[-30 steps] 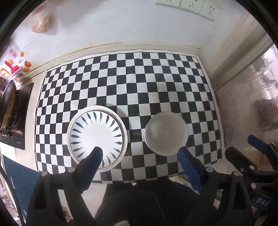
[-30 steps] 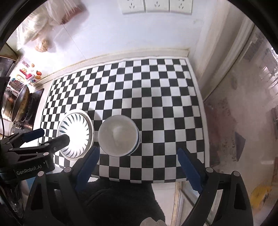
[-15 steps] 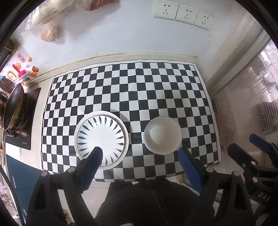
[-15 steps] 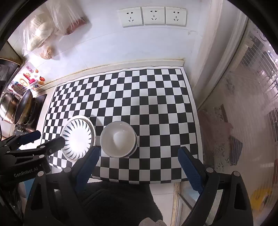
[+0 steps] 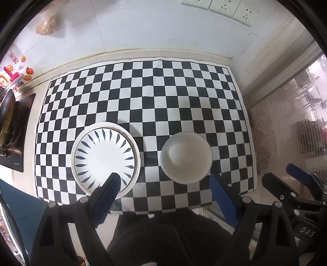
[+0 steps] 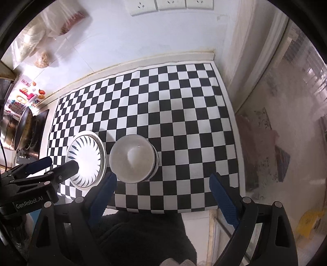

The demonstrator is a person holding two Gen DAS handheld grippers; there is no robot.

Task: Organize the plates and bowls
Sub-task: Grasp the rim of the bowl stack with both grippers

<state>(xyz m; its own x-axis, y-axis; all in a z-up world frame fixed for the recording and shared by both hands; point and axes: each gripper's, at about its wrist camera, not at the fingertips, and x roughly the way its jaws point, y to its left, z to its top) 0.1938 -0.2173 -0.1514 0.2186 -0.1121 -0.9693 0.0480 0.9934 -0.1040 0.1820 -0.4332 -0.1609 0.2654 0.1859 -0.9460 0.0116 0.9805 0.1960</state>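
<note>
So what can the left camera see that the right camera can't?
Only the left camera shows the right gripper from the side, at its right edge. Only the right camera shows the left gripper from the side, the clear bags on the wall, and blue stripes on the bowl's outside. Both show the mat, plate, bowl, sockets and pan.

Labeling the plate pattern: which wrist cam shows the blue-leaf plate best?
Left wrist. The plate sits large and near face-on there, with only one tong tip overlapping its near rim. The right wrist view shows it smaller, glared, and partly covered by the left tongs.
</note>
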